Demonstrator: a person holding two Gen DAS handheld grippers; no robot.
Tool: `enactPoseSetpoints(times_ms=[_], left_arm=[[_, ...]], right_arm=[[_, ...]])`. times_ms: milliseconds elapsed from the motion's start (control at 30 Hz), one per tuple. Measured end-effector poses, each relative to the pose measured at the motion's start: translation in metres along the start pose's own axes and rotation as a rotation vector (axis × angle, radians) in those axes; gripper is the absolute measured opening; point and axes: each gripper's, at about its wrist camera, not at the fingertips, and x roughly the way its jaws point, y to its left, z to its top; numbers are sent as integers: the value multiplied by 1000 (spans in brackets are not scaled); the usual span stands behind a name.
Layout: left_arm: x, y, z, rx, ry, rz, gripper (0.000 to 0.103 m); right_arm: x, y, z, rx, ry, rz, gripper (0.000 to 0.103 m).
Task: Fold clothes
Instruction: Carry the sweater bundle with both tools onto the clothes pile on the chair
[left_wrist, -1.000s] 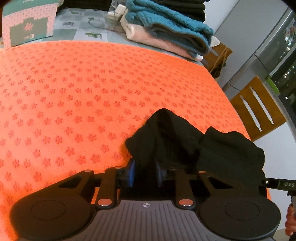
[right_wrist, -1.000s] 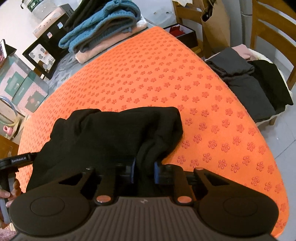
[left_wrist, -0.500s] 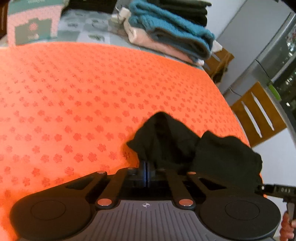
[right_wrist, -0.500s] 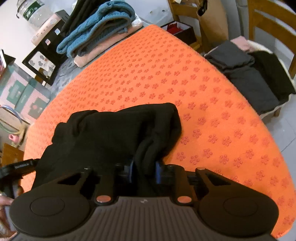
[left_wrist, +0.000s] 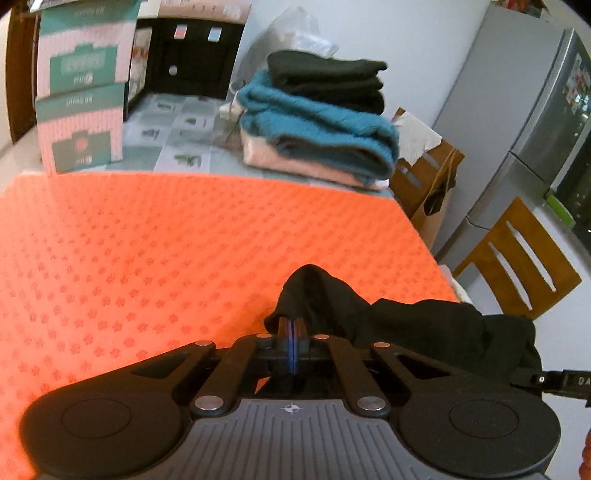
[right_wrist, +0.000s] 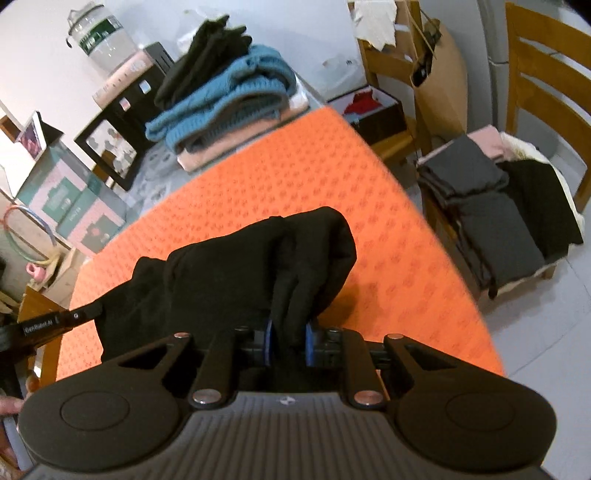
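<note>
- Since a second ago we have both grippers higher and tipped up: more of the back of the table shows, and the black garment (right_wrist: 236, 280) bunches up off the orange mat (left_wrist: 147, 258) instead of lying slack on it.
- Left gripper (left_wrist: 291, 328) went from jaws apart to clenched; we see its blue pads pressed flat together with a thin edge of the black garment (left_wrist: 406, 325) pinched between them.
- Right gripper (right_wrist: 289, 339): jaws closing, a thick fold of the garment is clamped between the blue pads and fills the gap.
- Garment spans between our two grippers, at the near edge of the orange mat; in the right wrist view it humps up in front of the jaws, its far fold over the mat (right_wrist: 295, 177).
- Left wrist view: garment trails right toward the mat's near right corner, where the tip of the other gripper pokes in at the frame edge.
- Right wrist view: left gripper's arm (right_wrist: 48, 325) comes in at the left edge, a bit of the person's hand (right_wrist: 9, 406) below it.
- Far end of table: folded stack (left_wrist: 317, 125), pink at the bottom, teal knit, black on top, well apart from our garment.
- Pink-and-green boxes (left_wrist: 81, 92) at far left beyond the mat.
- Wooden chair (right_wrist: 546, 92) to the right holds dark grey and black clothes (right_wrist: 495, 221).
- Motion blur is mild, and the pads are readable in both views.
</note>
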Motion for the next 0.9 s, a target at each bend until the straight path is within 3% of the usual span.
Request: enactPoseSetpoints(times_ms=[267,400,500,800,900], left_arm=[[3,-102,-7,-82,-73,101,3],[18,-153,-3,-78,-70,117,3],[32,-193,9,-4,-77,102,3],[123,-303,73,287,-56,-100,3],[159,-340,86,350,-34,-152,3]], right_arm=[[-28,-77,61,-103,18,94,19],[-44,-121,90,-113,23,110,19],[-58,-153,104,-75,10,106,19],[-105,-242,107,226,-168,-13,19],[-102,-271,106,312,-217,-69,19]])
